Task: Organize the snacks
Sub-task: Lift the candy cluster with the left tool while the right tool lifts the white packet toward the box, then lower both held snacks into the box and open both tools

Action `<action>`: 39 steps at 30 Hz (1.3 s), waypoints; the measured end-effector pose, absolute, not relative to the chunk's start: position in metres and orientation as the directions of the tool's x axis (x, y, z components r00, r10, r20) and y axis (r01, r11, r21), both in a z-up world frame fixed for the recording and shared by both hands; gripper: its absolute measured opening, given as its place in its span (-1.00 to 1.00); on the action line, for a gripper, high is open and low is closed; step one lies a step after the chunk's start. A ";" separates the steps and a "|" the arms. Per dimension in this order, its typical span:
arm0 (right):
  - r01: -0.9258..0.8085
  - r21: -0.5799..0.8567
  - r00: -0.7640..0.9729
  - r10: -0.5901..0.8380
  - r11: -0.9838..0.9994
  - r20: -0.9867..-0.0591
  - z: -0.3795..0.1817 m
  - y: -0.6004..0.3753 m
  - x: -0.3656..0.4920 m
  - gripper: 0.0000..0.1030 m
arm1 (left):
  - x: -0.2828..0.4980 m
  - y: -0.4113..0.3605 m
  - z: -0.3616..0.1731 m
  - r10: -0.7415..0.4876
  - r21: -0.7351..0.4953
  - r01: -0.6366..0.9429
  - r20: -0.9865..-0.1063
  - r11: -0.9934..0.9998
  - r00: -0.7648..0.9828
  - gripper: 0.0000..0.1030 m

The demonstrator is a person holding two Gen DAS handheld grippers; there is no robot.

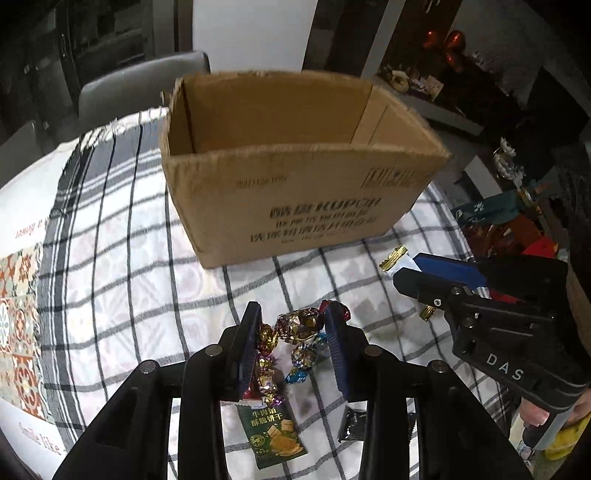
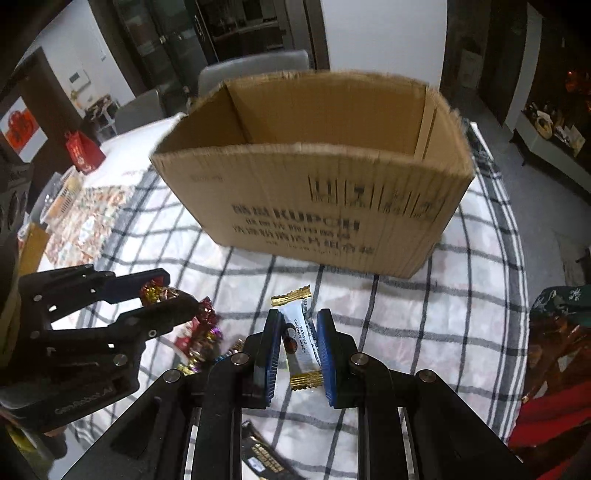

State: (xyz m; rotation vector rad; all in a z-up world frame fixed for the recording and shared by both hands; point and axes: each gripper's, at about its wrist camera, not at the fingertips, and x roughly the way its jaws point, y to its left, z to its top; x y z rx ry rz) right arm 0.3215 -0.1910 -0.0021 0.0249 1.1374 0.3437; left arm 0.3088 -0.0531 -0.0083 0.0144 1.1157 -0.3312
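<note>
Nearest your left wrist camera, your left gripper [image 1: 293,325] is clamped on a foil-wrapped candy [image 1: 300,324], lifted clear of the checked tablecloth [image 1: 122,280]. Loose candies [image 1: 267,365] lie beneath it, with a green cracker packet [image 1: 275,435] at 6 o'clock and a black packet [image 1: 351,424] at 5 o'clock.

In your right wrist camera, your right gripper [image 2: 297,334] is closed on a white coconut candy [image 2: 300,341] with gold crimped ends, also off the cloth.

The open cardboard box [image 1: 295,192] stands at 12 o'clock from both grippers, well apart from them, its inside not visible to the bottom.

The cloth partly covers a table mat with patterned tiles [image 1: 18,295] at 9 o'clock. Grey chairs [image 1: 144,85] stand behind the table at 11 o'clock, a small red bag [image 2: 83,153] at 10 o'clock in the right view, and dark cabinets [image 2: 236,26] line the far wall.
</note>
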 end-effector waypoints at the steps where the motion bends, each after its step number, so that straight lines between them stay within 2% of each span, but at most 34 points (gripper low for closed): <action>1: -0.255 0.196 0.380 0.284 0.947 -0.880 0.001 -0.193 0.321 -0.60 | 0.309 -0.053 -0.003 -0.254 -0.150 0.271 -0.878 0.951 0.406 -0.32; 22: -0.261 0.195 0.536 0.310 0.946 -0.786 0.085 -0.192 0.352 -0.60 | 0.338 -0.050 0.082 -0.284 -0.136 0.300 -0.798 0.944 0.532 -0.32; 39: -0.224 0.190 0.538 0.283 0.956 -0.794 0.066 -0.206 0.414 -0.60 | 0.397 -0.063 0.072 -0.285 -0.111 0.324 -0.779 0.940 0.559 -0.32</action>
